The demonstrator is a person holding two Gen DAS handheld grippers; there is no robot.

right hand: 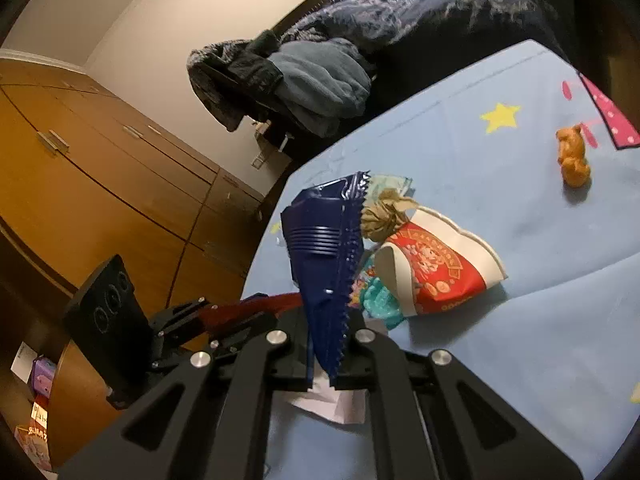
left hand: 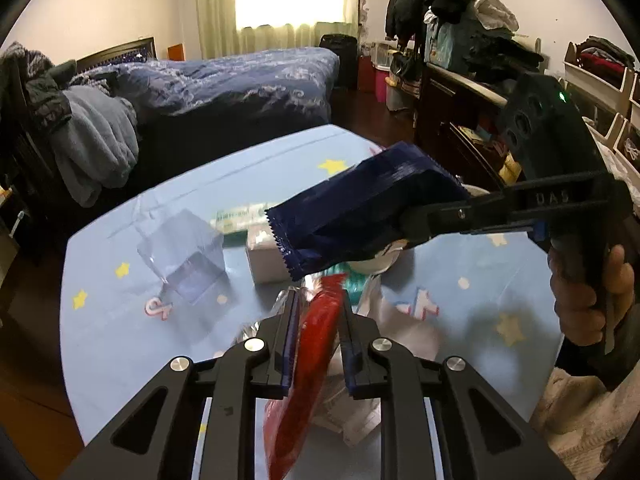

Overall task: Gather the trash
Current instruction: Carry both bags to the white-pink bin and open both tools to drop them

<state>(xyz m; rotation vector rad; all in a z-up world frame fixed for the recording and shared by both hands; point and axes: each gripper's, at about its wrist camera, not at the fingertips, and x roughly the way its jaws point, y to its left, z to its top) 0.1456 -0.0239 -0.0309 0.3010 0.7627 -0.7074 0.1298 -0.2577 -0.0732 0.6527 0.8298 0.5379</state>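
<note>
Two wrappers gripped above the tabletop

The left gripper (left hand: 318, 308) is clamped on a red wrapper (left hand: 308, 364), its long axis running along the fingers. The right gripper (right hand: 330, 354) is clamped on a dark blue wrapper (right hand: 324, 256), which points up and away from its fingers, above the paper cup (right hand: 436, 268) lying on the tabletop (right hand: 520, 360).

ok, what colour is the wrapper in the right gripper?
Dark navy blue, glossy, zigzag-cut edges. The wrapper shows best in the right wrist view, clamped in the right gripper.
</note>
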